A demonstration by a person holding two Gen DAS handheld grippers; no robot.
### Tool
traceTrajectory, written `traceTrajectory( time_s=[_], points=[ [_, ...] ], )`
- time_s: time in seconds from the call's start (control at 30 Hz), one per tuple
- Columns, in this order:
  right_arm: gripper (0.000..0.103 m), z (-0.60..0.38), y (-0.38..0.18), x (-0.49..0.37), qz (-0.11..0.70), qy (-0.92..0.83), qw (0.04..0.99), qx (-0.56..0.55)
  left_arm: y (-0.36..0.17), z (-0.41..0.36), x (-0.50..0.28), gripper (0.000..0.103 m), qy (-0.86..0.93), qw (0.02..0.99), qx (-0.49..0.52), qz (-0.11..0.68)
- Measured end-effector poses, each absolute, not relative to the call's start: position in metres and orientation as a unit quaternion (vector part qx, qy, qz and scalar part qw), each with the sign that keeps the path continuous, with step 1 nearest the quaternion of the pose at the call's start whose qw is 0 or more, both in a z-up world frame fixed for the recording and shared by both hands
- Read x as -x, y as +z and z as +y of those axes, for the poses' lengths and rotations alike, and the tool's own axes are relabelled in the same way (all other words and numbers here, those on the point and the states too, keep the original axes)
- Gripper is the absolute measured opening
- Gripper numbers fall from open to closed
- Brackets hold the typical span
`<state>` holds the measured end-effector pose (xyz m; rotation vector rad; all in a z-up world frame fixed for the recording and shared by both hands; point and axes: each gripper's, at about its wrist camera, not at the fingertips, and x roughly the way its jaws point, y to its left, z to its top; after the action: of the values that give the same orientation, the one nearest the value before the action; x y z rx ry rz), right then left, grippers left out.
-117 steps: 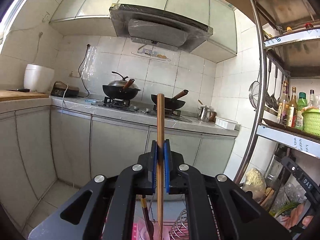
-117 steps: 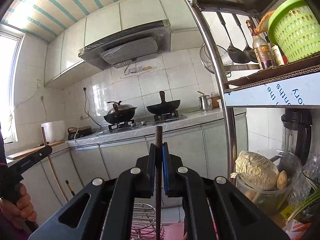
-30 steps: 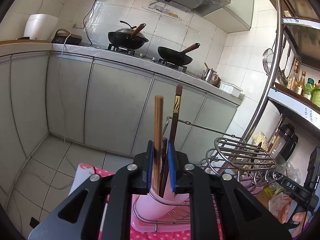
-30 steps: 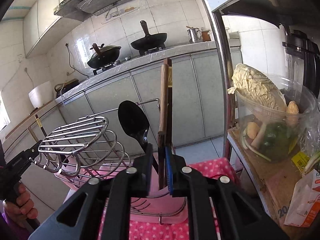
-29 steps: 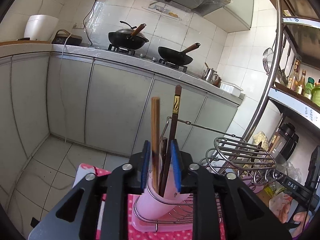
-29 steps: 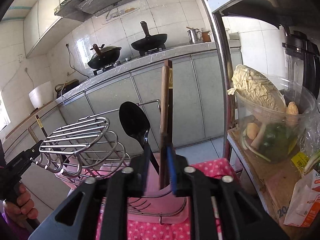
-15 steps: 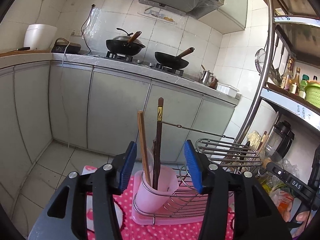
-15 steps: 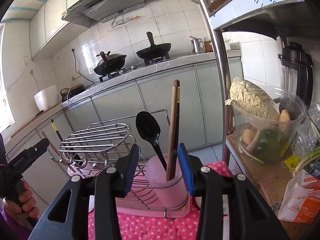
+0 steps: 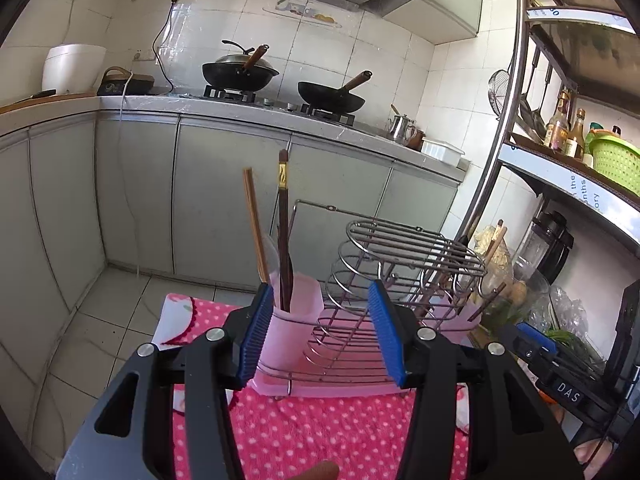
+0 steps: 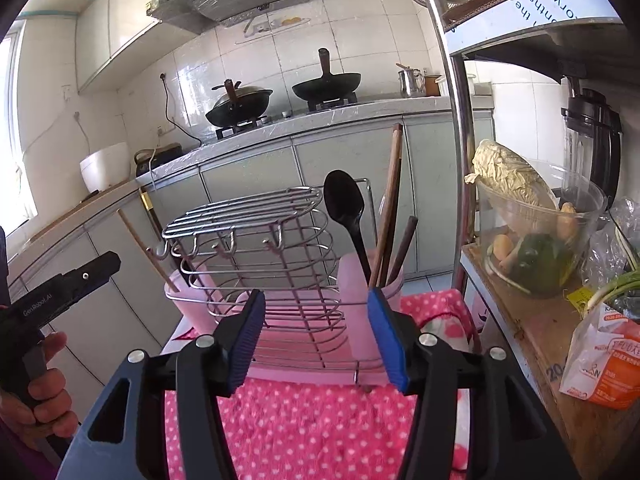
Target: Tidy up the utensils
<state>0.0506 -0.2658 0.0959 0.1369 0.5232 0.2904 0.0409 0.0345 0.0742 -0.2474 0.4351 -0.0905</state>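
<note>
- Both grippers, clamped on chopsticks seconds ago, now stand back from the rack with nothing between their pads.
- Left gripper (image 9: pixel 322 330): jaws spread wide, blue pads framing the left pink cup (image 9: pixel 295 312) and part of the wire dish rack (image 9: pixel 384 280).
- Right gripper (image 10: pixel 318 338): jaws likewise wide apart, empty, in front of the right pink cup (image 10: pixel 362 280).
- Light wooden chopstick (image 9: pixel 256 226): stands in the left pink cup, leaning left.
- Dark chopstick with gold band (image 9: pixel 283 232): upright in the same cup, just beside the light one.
- Black spoon (image 10: pixel 348 216): bowl up, handle in the right pink cup.
- Brown chopsticks (image 10: pixel 390 208): in the right pink cup, leaning right of the spoon; a shorter dark stick (image 10: pixel 404 248) leans beside them.
- Rack sits in a pink tray (image 9: pixel 320 388) on a pink polka-dot cloth (image 9: pixel 320 432).
- Left hand (image 10: pixel 44 396): visible in the right wrist view, gripping its handle.
</note>
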Motion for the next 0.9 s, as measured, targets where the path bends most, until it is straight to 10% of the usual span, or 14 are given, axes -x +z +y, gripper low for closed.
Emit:
traceTrajectory(
  time_s=[0.9],
  points=[
    [0.054, -0.247, 0.079, -0.005, 0.276, 0.123, 0.952, -0.043, 0.047, -0.009, -0.011, 0.05, -0.031, 0.955, 0.093, 0.279]
  ],
)
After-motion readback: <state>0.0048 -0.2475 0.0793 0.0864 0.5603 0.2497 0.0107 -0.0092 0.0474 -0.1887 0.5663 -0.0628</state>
